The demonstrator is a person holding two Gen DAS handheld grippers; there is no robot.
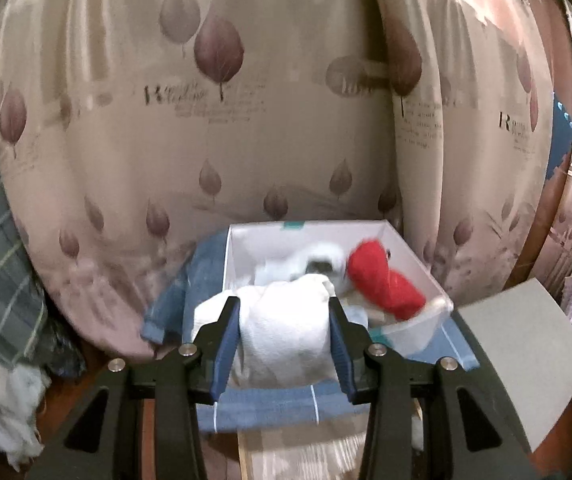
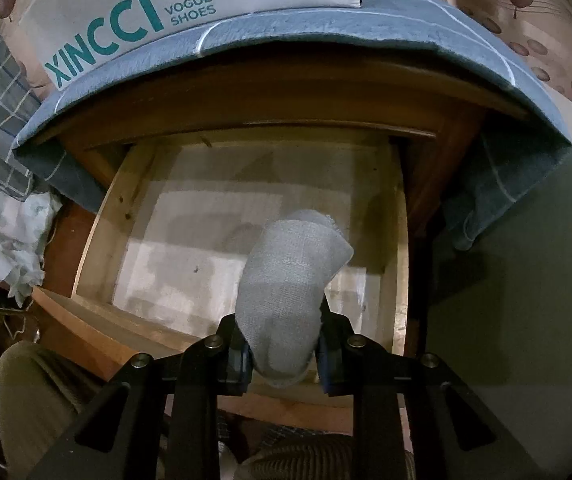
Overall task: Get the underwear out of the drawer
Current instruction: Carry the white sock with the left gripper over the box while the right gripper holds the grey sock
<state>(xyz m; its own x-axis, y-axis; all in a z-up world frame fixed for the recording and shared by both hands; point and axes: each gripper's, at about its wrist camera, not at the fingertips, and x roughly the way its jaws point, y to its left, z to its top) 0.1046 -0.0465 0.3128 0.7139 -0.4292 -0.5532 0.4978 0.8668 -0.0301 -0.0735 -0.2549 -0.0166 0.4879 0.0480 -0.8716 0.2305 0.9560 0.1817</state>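
My left tongs (image 1: 284,312) clamp a white folded underwear (image 1: 286,320) just before the shoe box (image 1: 418,268); it can slip out. My right tongs (image 2: 282,344) clamp a grey underwear (image 2: 290,280) above the open drawer (image 2: 98,220); a loose grip drops it back.

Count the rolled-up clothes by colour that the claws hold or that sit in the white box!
White roll, in the left claw: 1
Grey roll, in the right claw: 1
Red roll, in the box: 1
Pale roll, in the box: 1
Total: 4
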